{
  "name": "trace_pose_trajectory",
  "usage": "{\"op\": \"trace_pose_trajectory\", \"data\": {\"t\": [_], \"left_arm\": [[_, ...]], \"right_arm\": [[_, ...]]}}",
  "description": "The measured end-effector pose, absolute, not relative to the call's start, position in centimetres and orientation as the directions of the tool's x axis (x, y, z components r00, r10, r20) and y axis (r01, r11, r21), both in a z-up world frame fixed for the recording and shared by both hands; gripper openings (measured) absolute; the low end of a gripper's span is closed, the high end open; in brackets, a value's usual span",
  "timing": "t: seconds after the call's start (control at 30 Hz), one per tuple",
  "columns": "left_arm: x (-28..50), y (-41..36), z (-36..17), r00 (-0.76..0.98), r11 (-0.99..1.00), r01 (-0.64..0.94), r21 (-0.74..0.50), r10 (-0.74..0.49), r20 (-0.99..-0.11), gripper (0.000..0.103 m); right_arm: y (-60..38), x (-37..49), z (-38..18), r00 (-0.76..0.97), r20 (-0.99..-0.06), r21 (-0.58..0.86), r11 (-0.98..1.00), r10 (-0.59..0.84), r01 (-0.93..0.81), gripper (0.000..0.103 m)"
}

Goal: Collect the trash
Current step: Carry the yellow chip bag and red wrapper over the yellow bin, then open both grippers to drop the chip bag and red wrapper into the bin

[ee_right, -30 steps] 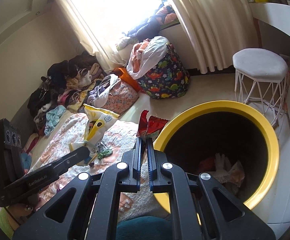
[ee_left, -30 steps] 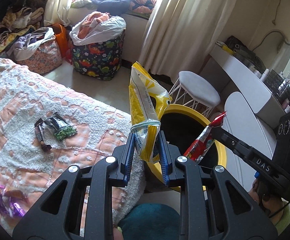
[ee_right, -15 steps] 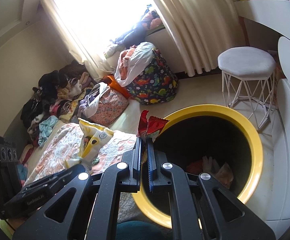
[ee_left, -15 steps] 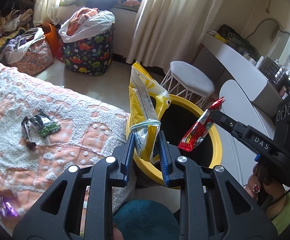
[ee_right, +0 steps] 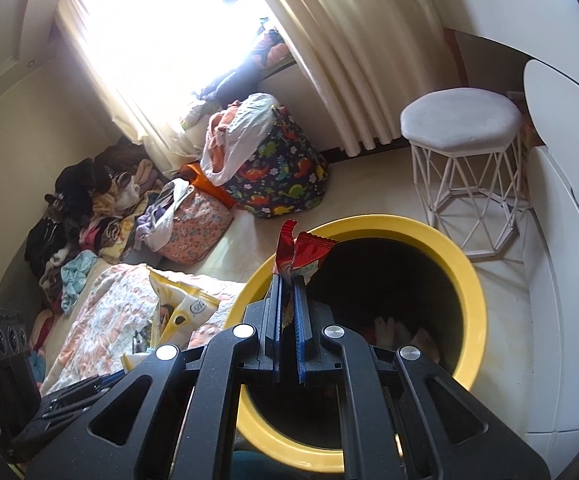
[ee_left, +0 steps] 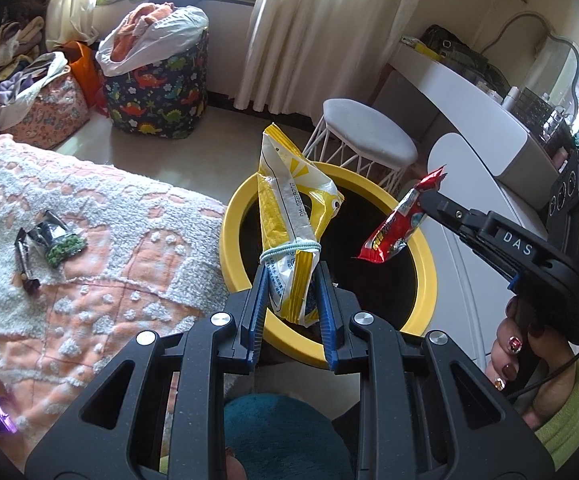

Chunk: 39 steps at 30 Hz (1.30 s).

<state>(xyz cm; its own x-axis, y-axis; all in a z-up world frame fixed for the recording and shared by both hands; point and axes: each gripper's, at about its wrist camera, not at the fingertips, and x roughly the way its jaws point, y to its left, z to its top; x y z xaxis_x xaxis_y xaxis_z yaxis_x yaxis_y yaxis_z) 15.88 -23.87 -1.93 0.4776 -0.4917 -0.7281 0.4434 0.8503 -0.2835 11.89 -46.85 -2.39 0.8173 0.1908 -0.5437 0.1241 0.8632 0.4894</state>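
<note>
Cream curtains, a white wire stool with a grey seat [ee_left: 369, 132] and a dinosaur-print laundry bag [ee_left: 157, 92] fill the back of this bedroom, and a round bin with a yellow rim [ee_left: 425, 264] stands on the floor beside the bed with the peach and white tufted blanket [ee_left: 101, 248].

Left gripper [ee_left: 291, 276] has its blue jaws clamped on the lower end of a yellow and white crinkled snack bag [ee_left: 289, 216], which is tied around the middle with a pale blue elastic band [ee_left: 289, 249]. Most of the bag stands up above the jaws and leans over the near rim of the bin. I judge it light, thin and floppy, so the tied, bunched part just above the jaws gives the firmest hold; the loose top would only fold.

Right gripper [ee_right: 287, 280] has its jaws pressed together on a red foil snack wrapper [ee_right: 301, 252], whose torn end sticks out past the tips, over the dark mouth of the bin. Such foil is probably slippery and weighs almost nothing, so it may cling to the pads or drift when it is let go.

To the left of the left jaws, well apart, small dark wrappers with a green packet [ee_left: 49, 244] lie on the blanket. They look flat and limp; I think a pinch on a raised edge would work better than pressing down into the soft cover.
</note>
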Motion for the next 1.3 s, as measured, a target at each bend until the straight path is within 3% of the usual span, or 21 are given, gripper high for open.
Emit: {"op": "trace_pose_trajectory", "data": {"t": [1.07, 1.13, 1.17, 1.23, 1.3], "left_arm": [[17.6, -27.2, -5.6, 0.383, 0.827, 0.473, -0.304, -0.504, -0.774, 0.019], [17.7, -27.2, -5.4, 0.396, 0.828, 0.472, -0.302, -0.505, -0.767, 0.034], [17.6, -27.1, -5.2, 0.404, 0.831, 0.47, -0.298, -0.502, -0.765, 0.048], [17.4, -26.8, -4.8, 0.425, 0.837, 0.465, -0.289, -0.497, -0.756, 0.059], [17.1, -26.4, -4.3, 0.459, 0.851, 0.454, -0.264, -0.477, -0.749, 0.082]], "right_arm": [[-49.1, 12.3, -5.5, 0.76, -0.64, 0.454, 0.853, 0.111, 0.257, 0.007], [-49.2, 12.3, -5.5, 0.759, -0.642, 0.456, 0.85, 0.109, 0.263, 0.014], [-49.4, 12.3, -5.5, 0.759, -0.642, 0.456, 0.849, 0.107, 0.267, 0.017], [-49.5, 12.2, -5.4, 0.762, -0.64, 0.457, 0.848, 0.102, 0.27, 0.031], [-49.5, 12.1, -5.3, 0.765, -0.636, 0.459, 0.845, 0.098, 0.274, 0.038]]}}
